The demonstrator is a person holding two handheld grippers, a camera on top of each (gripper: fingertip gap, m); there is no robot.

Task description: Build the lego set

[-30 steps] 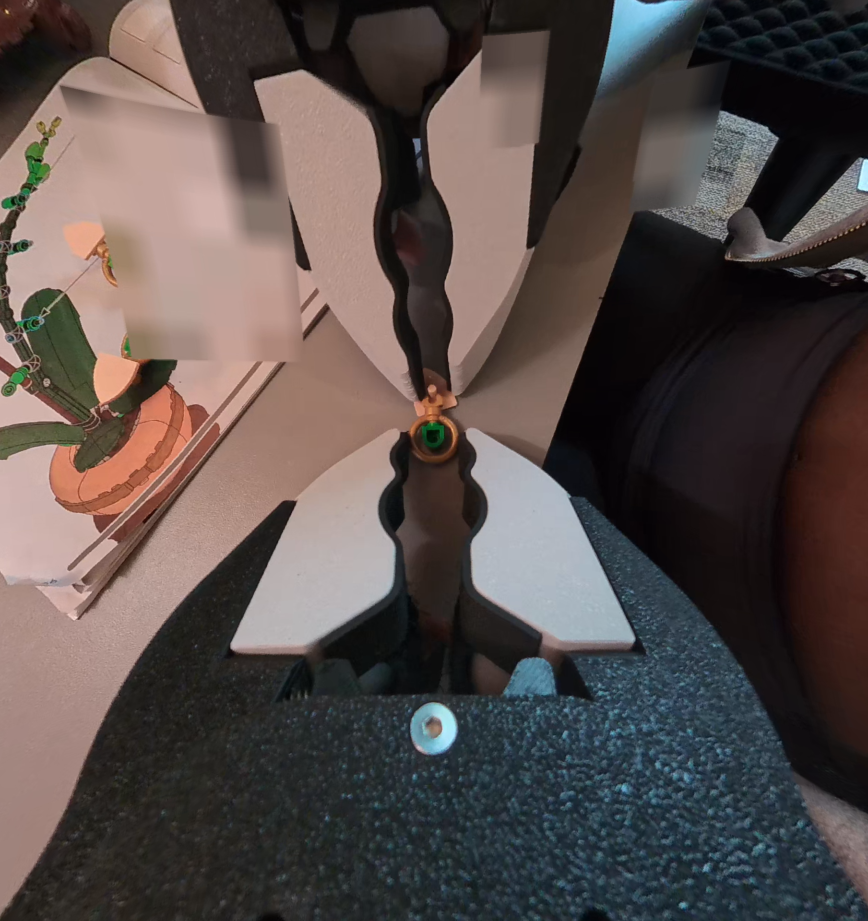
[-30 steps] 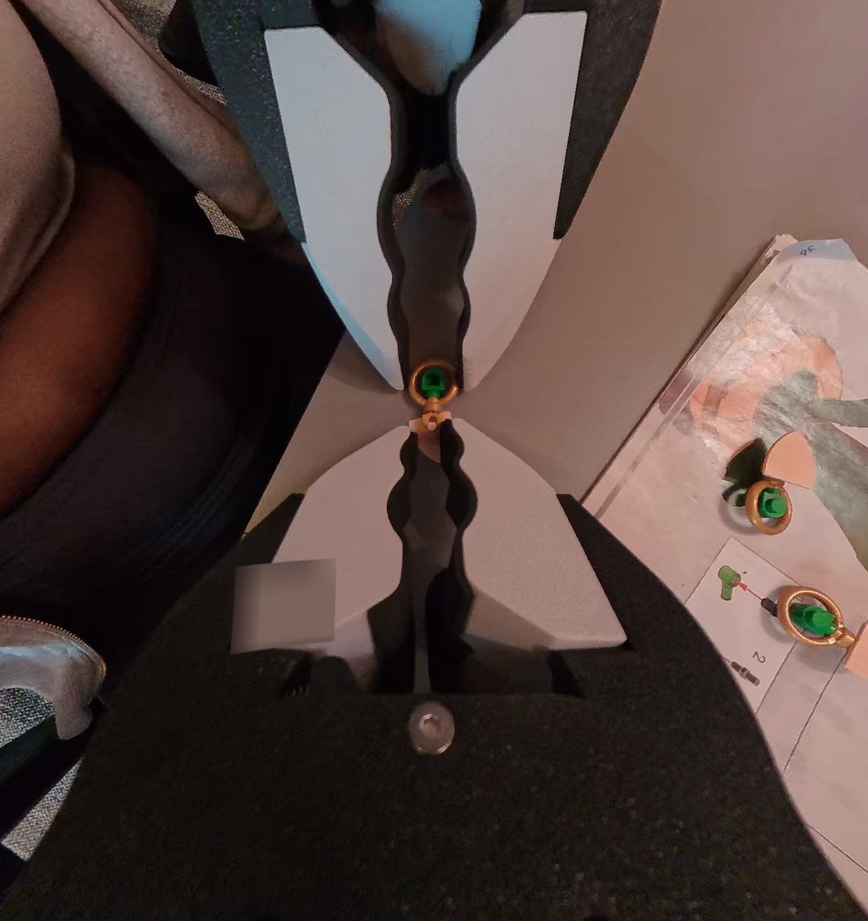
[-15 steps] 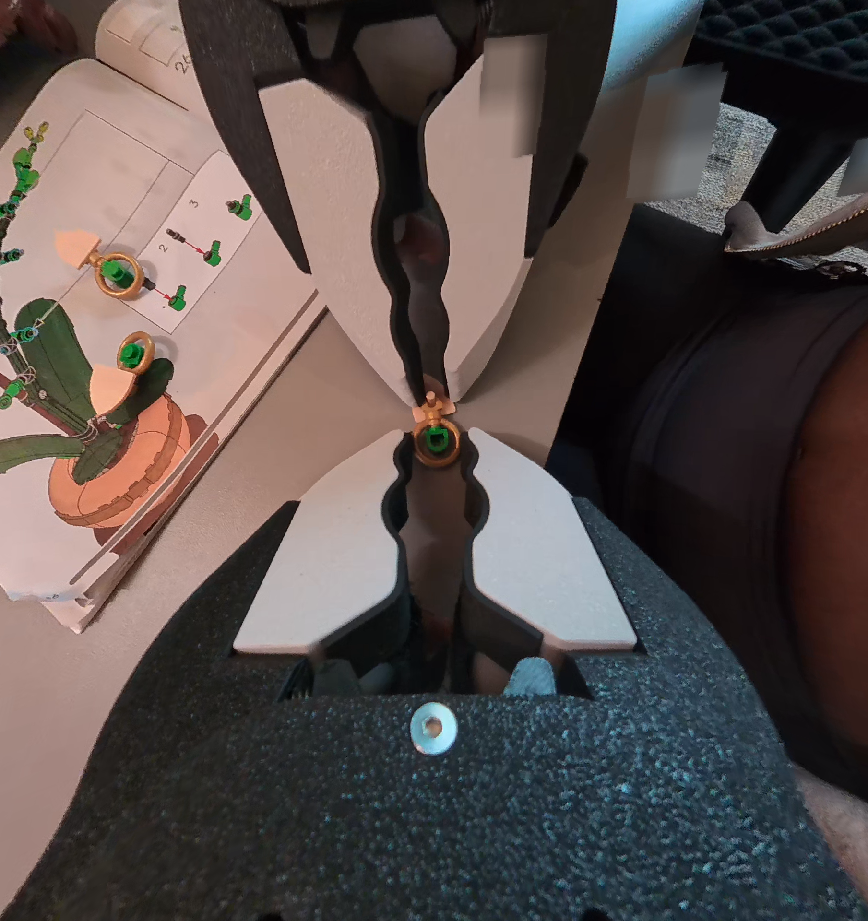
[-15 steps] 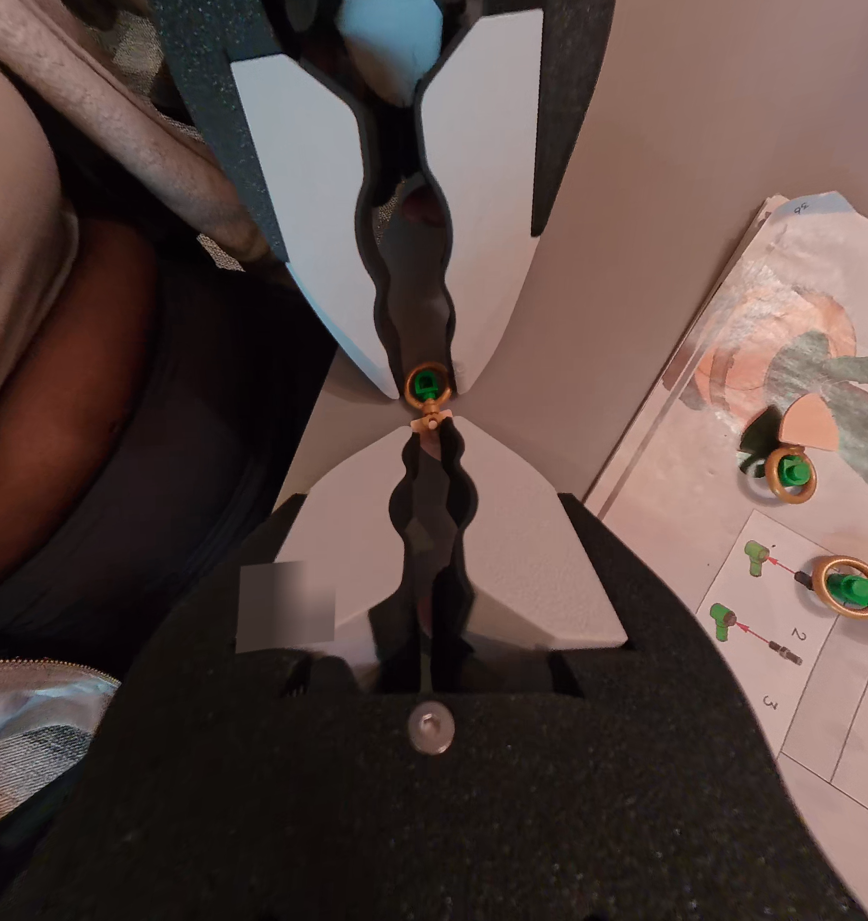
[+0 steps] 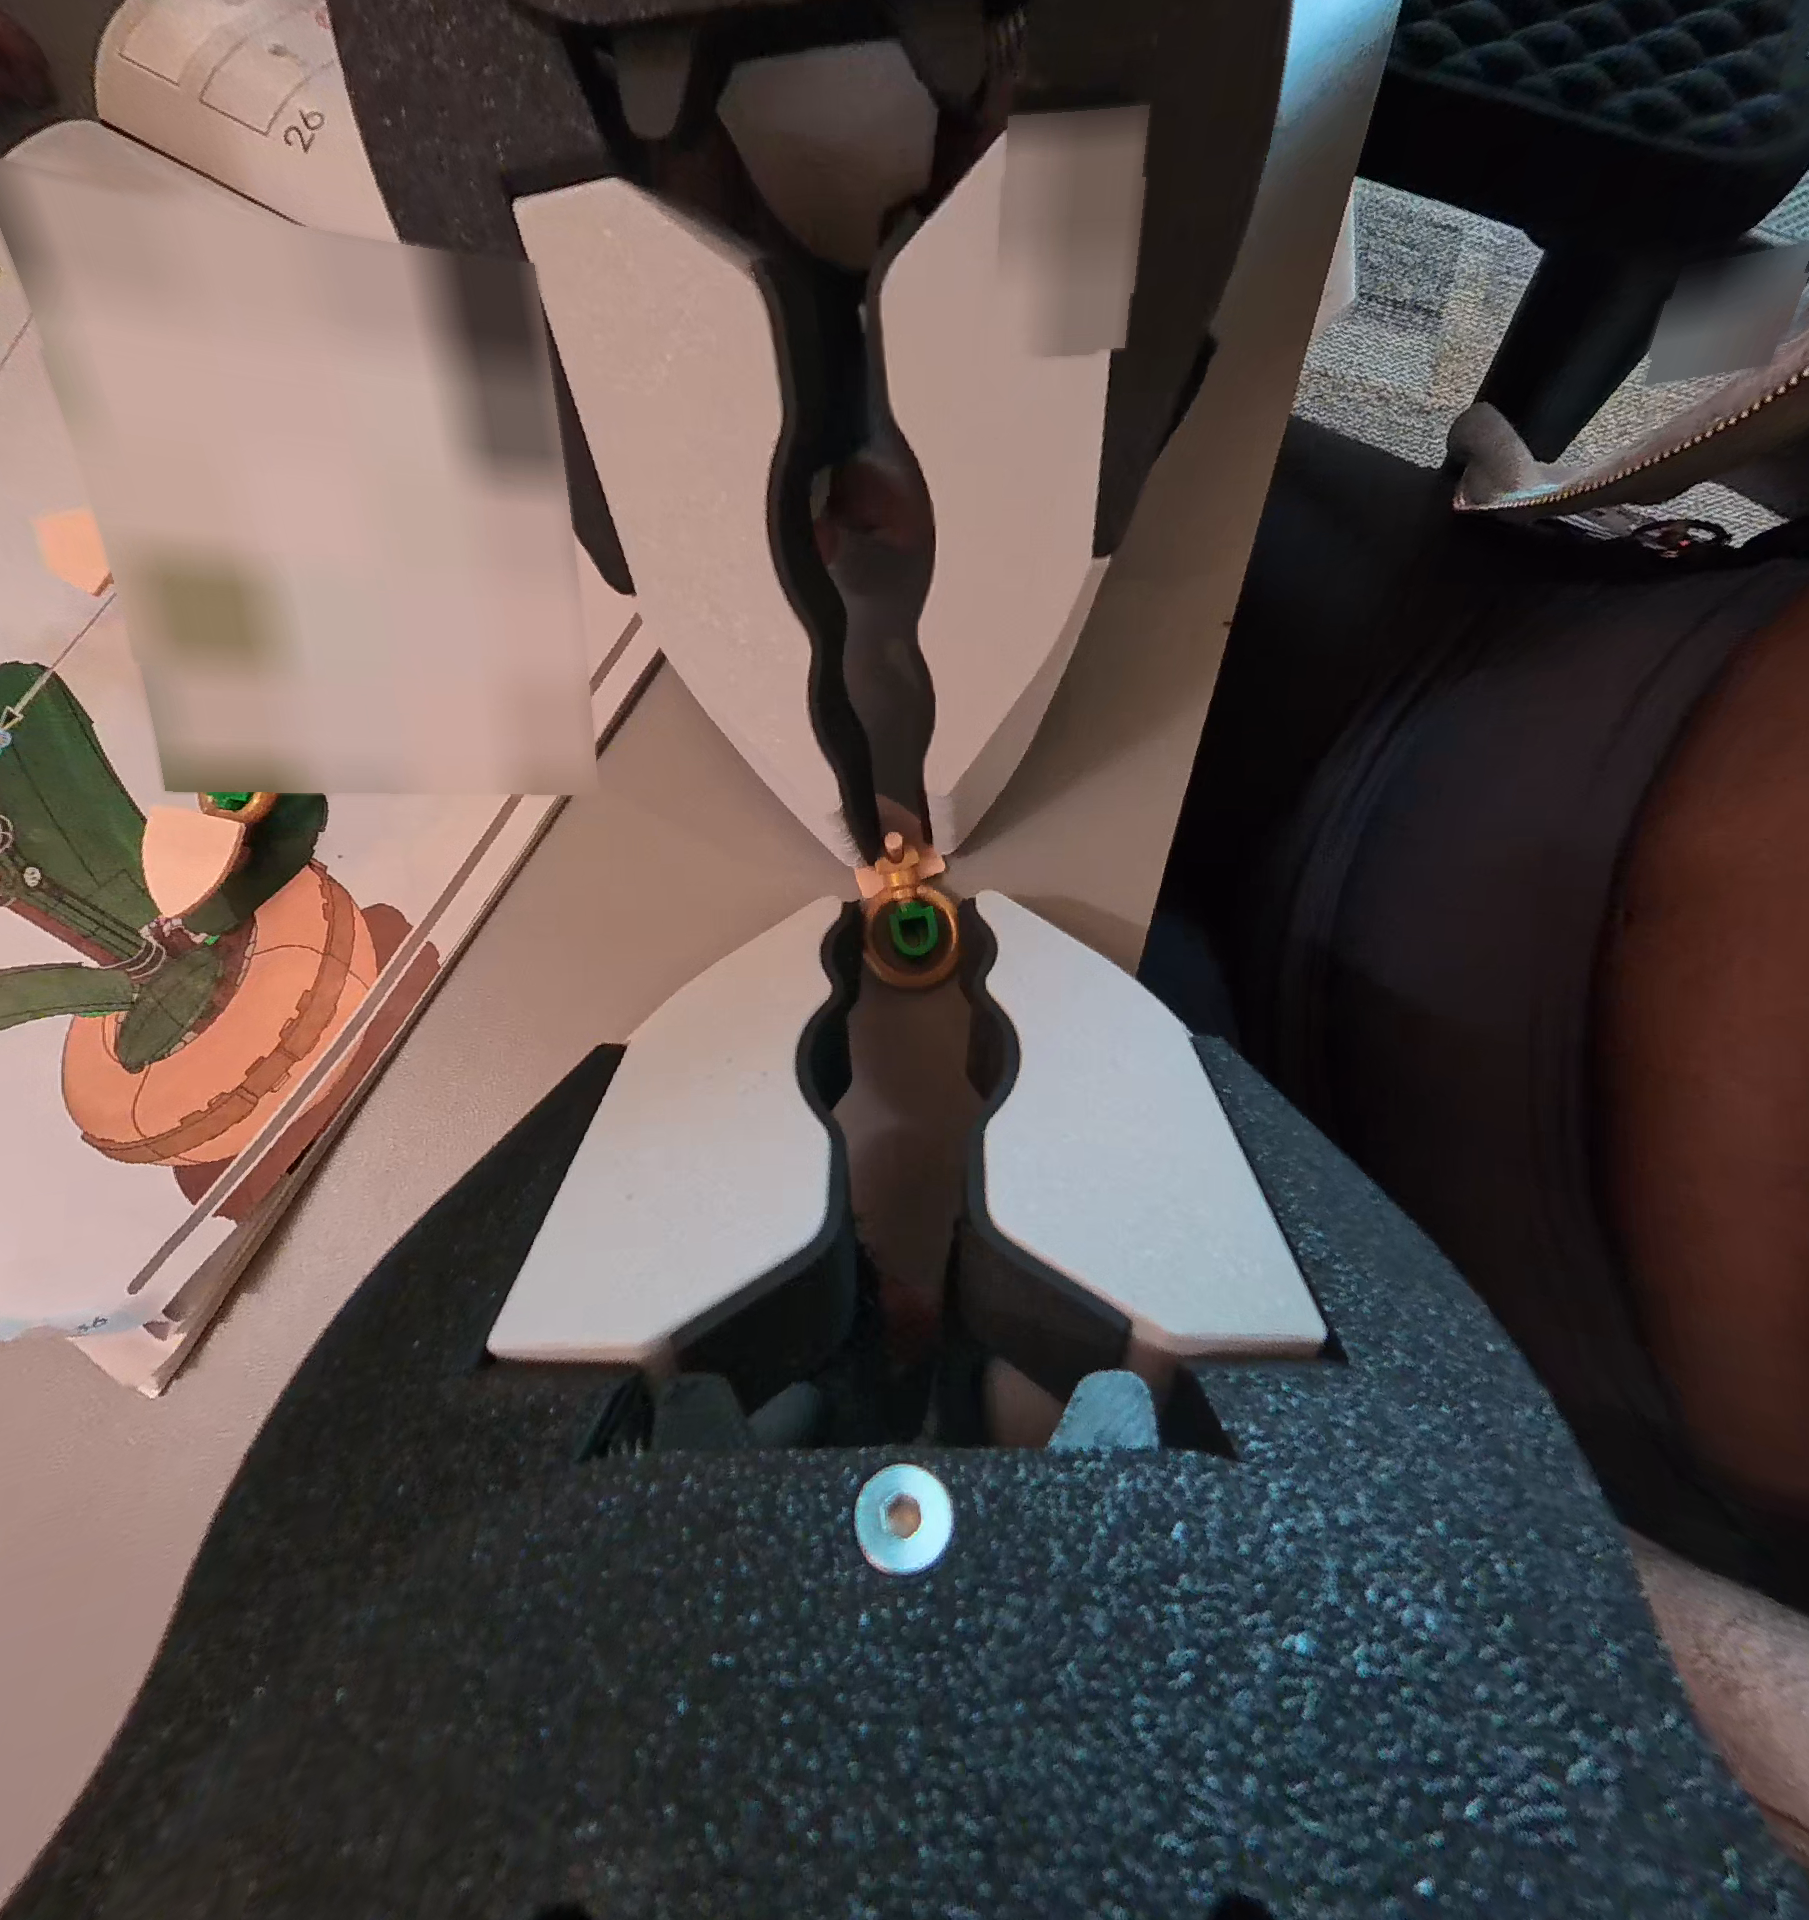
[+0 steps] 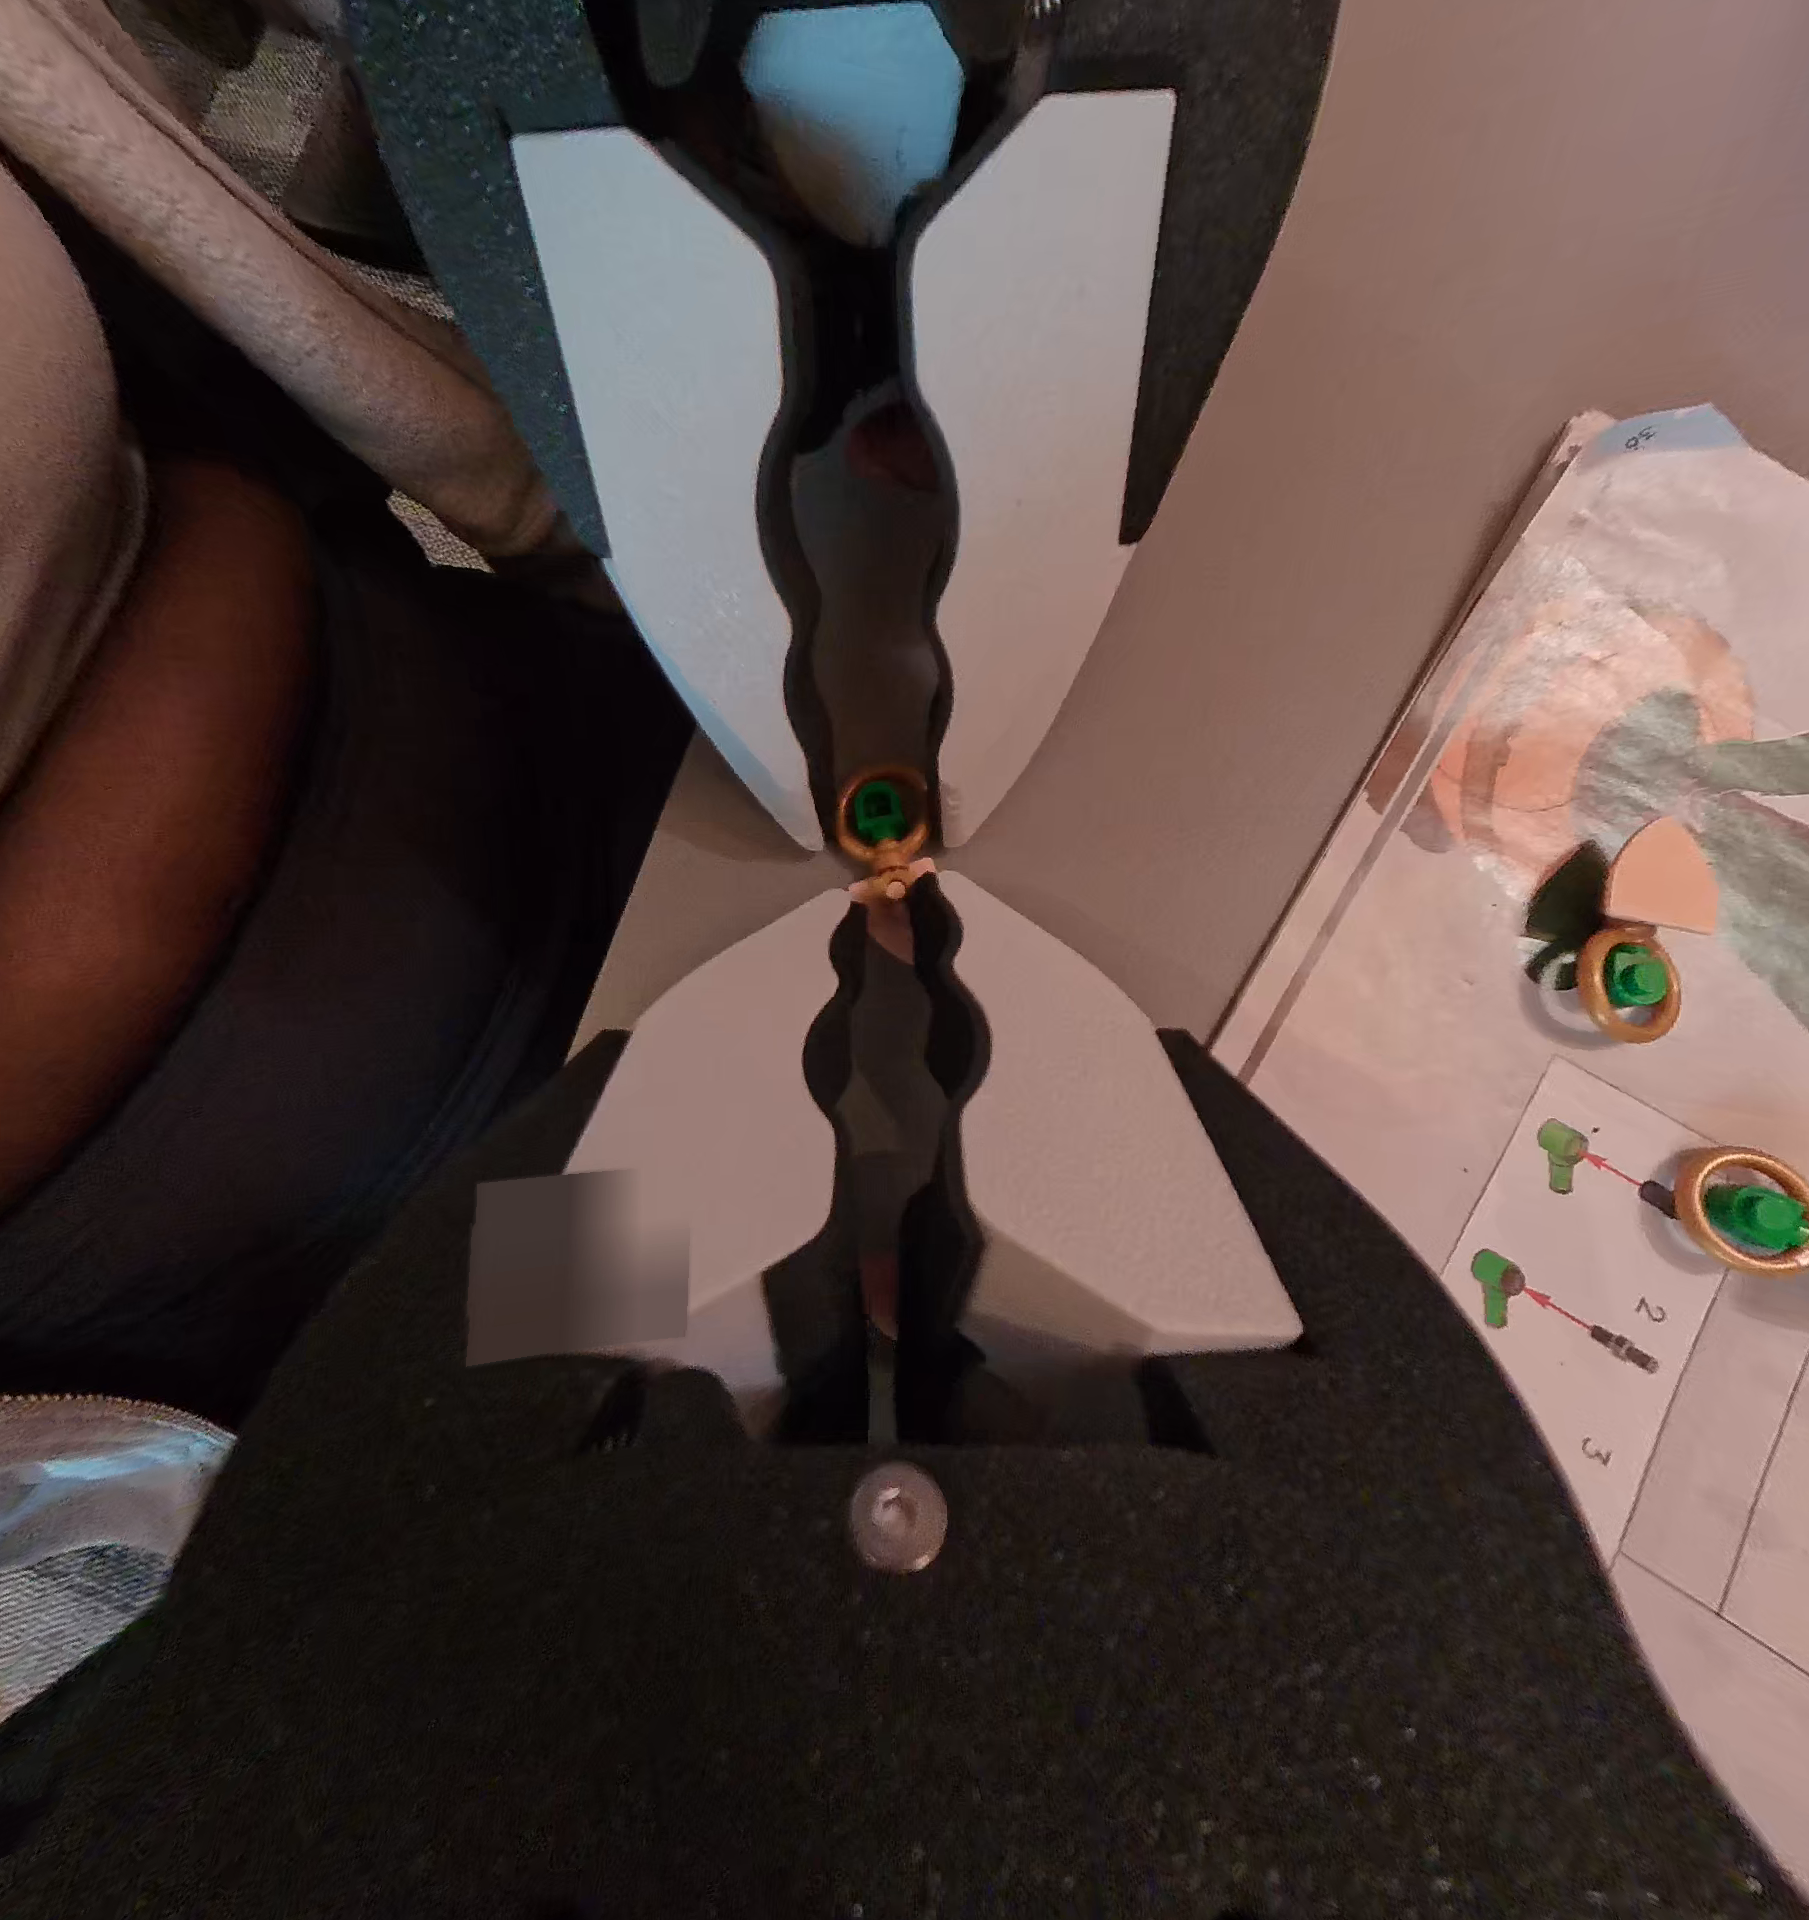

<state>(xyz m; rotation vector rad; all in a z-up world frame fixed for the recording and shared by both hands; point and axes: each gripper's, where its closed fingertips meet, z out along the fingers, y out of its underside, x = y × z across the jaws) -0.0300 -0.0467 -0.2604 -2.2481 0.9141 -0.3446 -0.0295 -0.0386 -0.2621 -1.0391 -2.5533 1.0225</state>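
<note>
My left gripper (image 5: 910, 940) is shut on a gold ring (image 5: 910, 975) with a green piece (image 5: 910, 932) set inside it. My right gripper (image 5: 895, 831) comes in from above, tip to tip with the left. It is shut on a small pale pink piece (image 5: 872, 881) that meets the ring's gold stud. In the right wrist view my right gripper (image 6: 889, 904) is at the bottom, holding the pink piece (image 6: 867, 890). There the left gripper (image 6: 879, 821) holds the gold ring (image 6: 846, 821) and green piece (image 6: 877, 808) just above. Both are held above the grey table's edge.
An open instruction booklet (image 5: 256, 1091) with a potted plant drawing lies on the grey table at left. It also shows in the right wrist view (image 6: 1606, 1039) at right. A person's torso in dark clothing (image 5: 1502, 935) is close beyond the table edge.
Both grippers stay shut and tip to tip, with the ring and pink piece still touching. The pair has drifted slightly relative to the booklet.
</note>
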